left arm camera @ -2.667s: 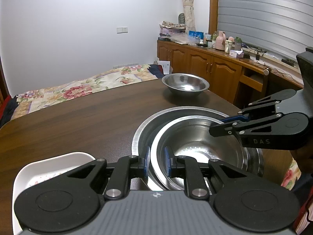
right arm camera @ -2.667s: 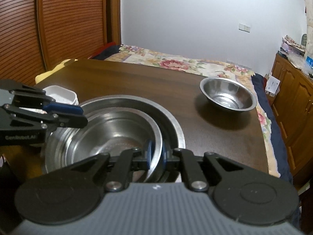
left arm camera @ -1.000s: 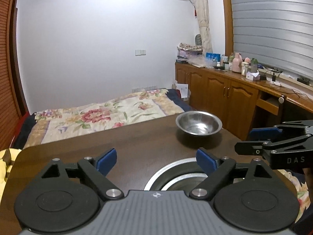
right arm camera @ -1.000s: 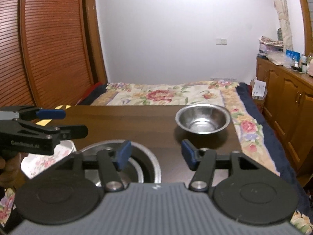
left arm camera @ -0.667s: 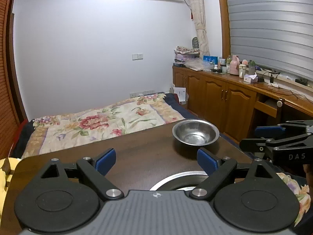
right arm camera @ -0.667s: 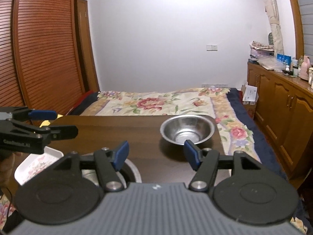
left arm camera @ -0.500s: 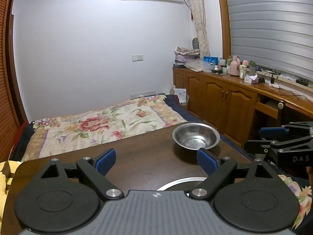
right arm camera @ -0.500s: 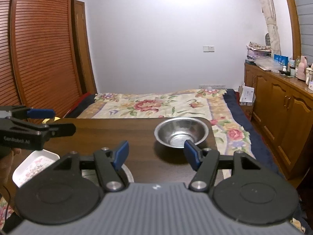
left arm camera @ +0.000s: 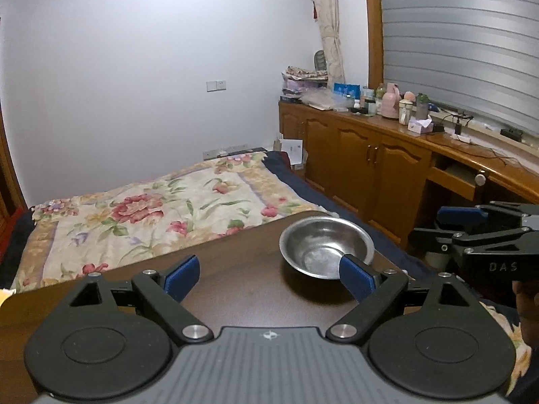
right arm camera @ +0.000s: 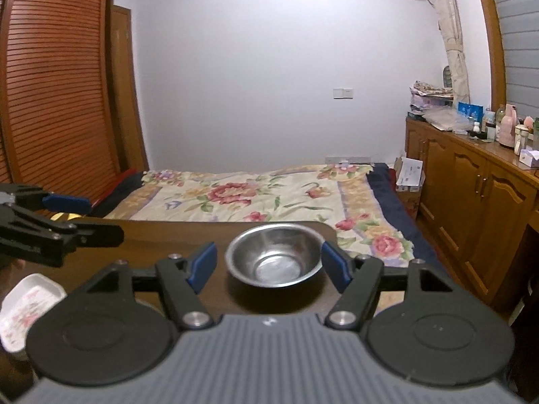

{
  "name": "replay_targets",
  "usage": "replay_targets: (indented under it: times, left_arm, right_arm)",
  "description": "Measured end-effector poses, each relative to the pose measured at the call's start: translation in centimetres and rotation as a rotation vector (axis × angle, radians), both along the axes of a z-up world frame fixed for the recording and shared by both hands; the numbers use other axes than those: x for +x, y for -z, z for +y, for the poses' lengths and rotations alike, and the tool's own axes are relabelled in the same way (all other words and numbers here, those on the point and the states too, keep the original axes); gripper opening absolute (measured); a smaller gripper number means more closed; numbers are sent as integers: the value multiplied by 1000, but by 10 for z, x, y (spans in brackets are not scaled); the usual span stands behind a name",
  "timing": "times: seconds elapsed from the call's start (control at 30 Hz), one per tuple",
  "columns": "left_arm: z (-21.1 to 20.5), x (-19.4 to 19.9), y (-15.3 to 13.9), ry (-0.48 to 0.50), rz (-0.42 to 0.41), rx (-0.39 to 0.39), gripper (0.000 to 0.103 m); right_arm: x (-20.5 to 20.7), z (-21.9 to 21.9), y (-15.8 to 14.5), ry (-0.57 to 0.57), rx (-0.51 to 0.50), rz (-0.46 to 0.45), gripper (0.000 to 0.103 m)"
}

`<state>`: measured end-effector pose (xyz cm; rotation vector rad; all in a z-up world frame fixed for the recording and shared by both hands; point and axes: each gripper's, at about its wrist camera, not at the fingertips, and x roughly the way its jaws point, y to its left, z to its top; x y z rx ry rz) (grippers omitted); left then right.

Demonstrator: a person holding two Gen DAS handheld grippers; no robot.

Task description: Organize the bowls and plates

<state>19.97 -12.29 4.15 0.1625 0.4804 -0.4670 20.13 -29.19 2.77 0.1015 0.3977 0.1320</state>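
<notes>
Near the table's (right arm camera: 161,235) far corner sits a steel bowl (right arm camera: 273,257) (empty, upright).

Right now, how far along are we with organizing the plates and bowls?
Nothing visible now confirms a finished step. In hand: nothing; the left tongs and right tongs are both open and empty, the right ones having just widened, framing the small steel bowl alone on the dark wooden table. Left: that bowl and the white floral rectangular dish.

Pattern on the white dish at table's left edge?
Pink floral print on the white dish; shows only in the right wrist view.
</notes>
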Motion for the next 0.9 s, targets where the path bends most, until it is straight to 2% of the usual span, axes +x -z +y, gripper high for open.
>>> replay_targets:
  times: [0.23,0.43,0.7,0.8,0.9]
  left_arm:
    - [-20,34,1,15,23,11,92]
    - [-35,62,15,29,72,22,91]
    - [-47,97,35,53,153,41,73]
    - [-51,106,42,60,177,51,64]
    - [-54,113,49,68,203,56,59]
  right_arm:
    - [37,-17,19,36,39,38,69]
    - [64,-27,37,47,66,91,68]
    - [82,-33,58,31,117,160,68]
    - [86,-32,61,17,140,186,66]
    - [91,-32,64,2,155,204,63]
